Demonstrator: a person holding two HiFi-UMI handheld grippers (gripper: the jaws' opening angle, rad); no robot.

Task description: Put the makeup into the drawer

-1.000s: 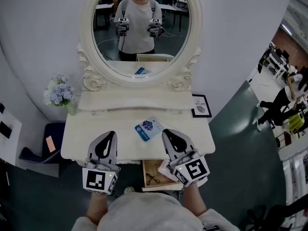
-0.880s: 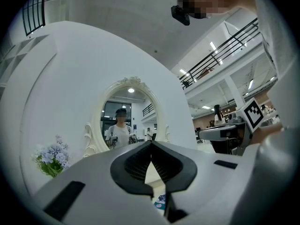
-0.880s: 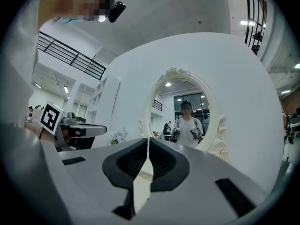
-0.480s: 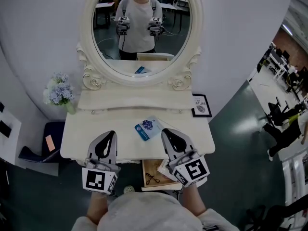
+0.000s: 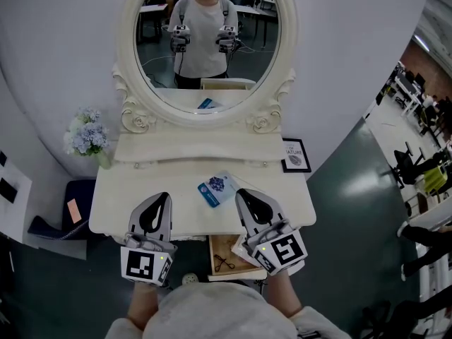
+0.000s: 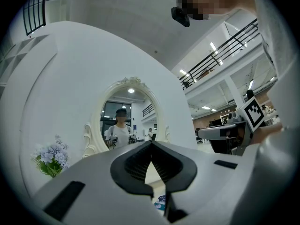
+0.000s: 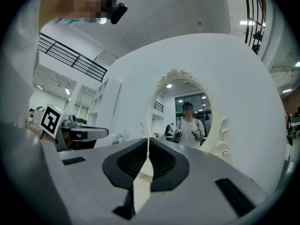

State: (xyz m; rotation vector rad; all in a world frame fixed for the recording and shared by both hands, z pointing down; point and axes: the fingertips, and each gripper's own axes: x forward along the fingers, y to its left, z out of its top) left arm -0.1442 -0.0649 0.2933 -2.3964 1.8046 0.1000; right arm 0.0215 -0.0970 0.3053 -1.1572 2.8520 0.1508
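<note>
The makeup, a flat blue-and-white packet (image 5: 217, 188), lies on the white dressing table (image 5: 127, 189) near its front edge. It also shows as a blue scrap (image 6: 161, 203) under the jaws in the left gripper view. Below the table front a wooden drawer (image 5: 227, 246) stands pulled out, with a small dark tool (image 5: 224, 263) inside. My left gripper (image 5: 164, 196) (image 6: 151, 146) hovers over the table's front left, shut and empty. My right gripper (image 5: 242, 193) (image 7: 148, 142) sits just right of the packet, above the drawer, also shut with nothing held.
An oval mirror (image 5: 207, 41) rises behind the table and reflects the person with both grippers. Blue flowers (image 5: 86, 136) stand at the back left, a small framed picture (image 5: 295, 155) at the back right. A dark bag (image 5: 67, 214) lies on the floor at the left.
Both grippers and the packet have kept still. Only people far off at the right edge have moved.
</note>
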